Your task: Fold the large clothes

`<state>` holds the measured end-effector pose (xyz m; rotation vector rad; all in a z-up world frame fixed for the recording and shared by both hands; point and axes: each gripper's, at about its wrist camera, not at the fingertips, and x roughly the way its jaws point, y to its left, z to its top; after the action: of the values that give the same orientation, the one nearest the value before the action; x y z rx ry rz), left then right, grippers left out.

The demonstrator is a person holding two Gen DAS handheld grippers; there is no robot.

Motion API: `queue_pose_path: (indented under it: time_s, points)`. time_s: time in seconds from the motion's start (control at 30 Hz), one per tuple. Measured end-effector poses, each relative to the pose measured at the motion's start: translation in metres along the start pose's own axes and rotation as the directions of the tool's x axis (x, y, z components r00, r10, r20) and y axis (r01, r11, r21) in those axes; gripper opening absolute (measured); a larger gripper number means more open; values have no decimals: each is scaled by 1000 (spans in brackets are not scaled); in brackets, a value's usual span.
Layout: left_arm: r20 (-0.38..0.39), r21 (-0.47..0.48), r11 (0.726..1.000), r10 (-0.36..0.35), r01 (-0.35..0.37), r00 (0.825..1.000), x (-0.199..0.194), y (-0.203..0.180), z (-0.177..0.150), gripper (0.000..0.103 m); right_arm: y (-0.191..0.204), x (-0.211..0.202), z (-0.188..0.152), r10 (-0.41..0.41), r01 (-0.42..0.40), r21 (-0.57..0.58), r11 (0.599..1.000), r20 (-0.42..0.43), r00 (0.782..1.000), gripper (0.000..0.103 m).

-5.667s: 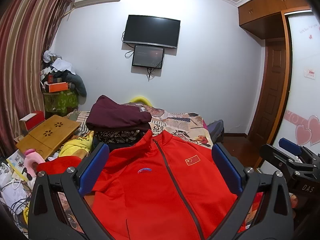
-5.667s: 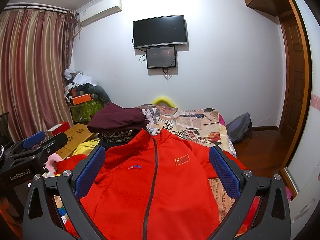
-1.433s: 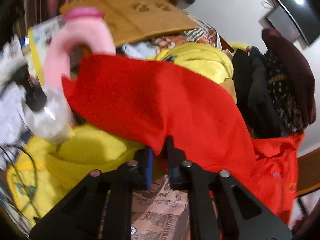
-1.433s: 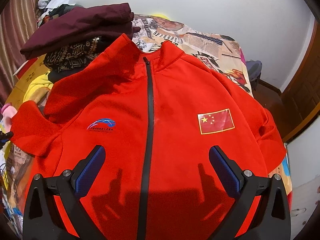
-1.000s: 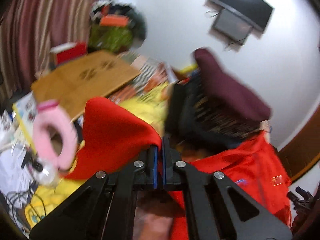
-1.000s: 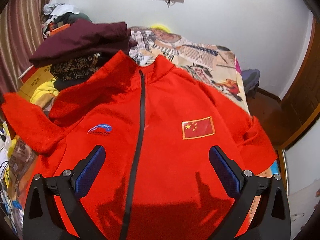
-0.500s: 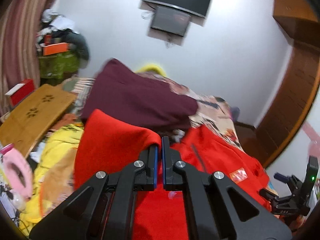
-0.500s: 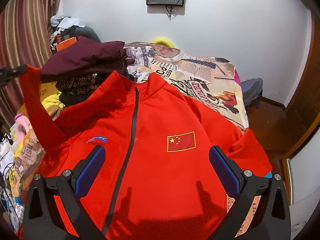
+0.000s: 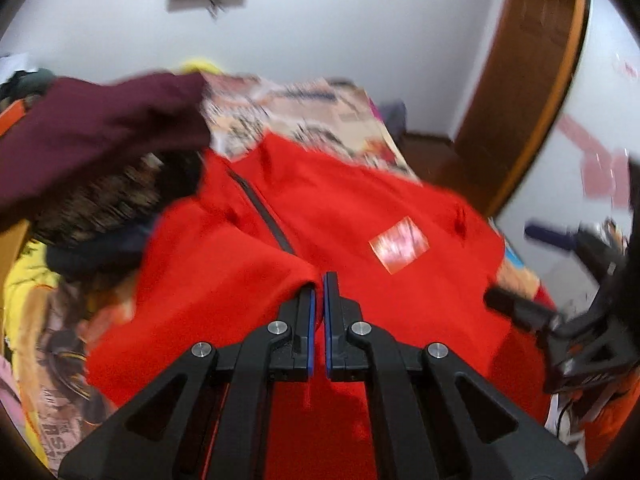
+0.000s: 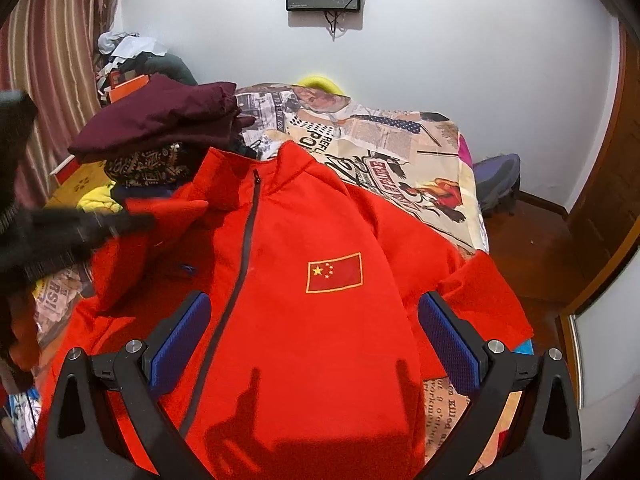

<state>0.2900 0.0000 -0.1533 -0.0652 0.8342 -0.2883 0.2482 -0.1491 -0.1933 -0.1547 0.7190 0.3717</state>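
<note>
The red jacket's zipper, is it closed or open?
Closed: the dark zipper runs unbroken from the collar down the red jacket front.

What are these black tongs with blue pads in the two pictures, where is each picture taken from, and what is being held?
There is no robot here. A person holds one hand tool in each hand, and each tool carries a wide-angle camera that looks forward along its two fingers, so each picture shows that tool's own tongs at the bottom.

The blurred picture is from the left tool. The left tongs are shut on the sleeve of the red jacket, carrying it over the jacket's front.

The sharp picture is from the right tool. The right tongs are open and hold nothing, hovering above the jacket, which lies front up on a bed with a newspaper-print cover. The blurred dark shape at that picture's left edge is the left tool. Beside the collar lies a pile of folded clothes with a maroon garment on top.
</note>
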Motion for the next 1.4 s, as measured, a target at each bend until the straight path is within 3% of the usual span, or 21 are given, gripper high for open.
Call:
queue_pose_path:
  time_s: [0.17,0.3,0.43,0.5,0.63,0.77,0.93,1.13,1.33,1.4]
  points:
    - [-151,21,999,-21,24,988,36,-15,-26,2,-2,-1,-4,-1,1,-12,1000,-16,1000,103]
    - [-218,7,1000,-24,26,976,42,-13,-43,6,1,-2,-5,-7,6,-32,999,-20,1000,103]
    - [-199,29,1000,14,-9,980,21,-7,-50,19,8,-4,-3,0,-1,-47,999,-16,1000,103]
    - [-158,50,996,75,-68,985,6,-2,-51,34,14,-4,0,9,-10,-56,998,-13,1000,103]
    - [-87,32,986,168,-165,982,-27,19,-56,39,32,-4,5,30,-31,-84,996,-10,1000,103]
    - [-52,-20,970,243,-244,969,-56,54,-63,45,62,-3,11,58,-59,-151,987,-12,998,103]
    - [-54,-92,948,302,-306,952,-82,99,-79,46,108,4,16,94,-97,-266,959,-23,995,103]
    - [-70,-180,921,337,-344,939,-100,143,-105,47,165,32,12,172,-203,-349,915,-119,978,103]
    - [-117,-226,905,341,-359,933,-100,170,-131,47,221,78,1,205,-304,-416,857,-265,942,101]
    - [-134,-234,903,336,-359,932,-98,177,-138,47,237,99,-7,194,-330,-435,838,-327,925,95]
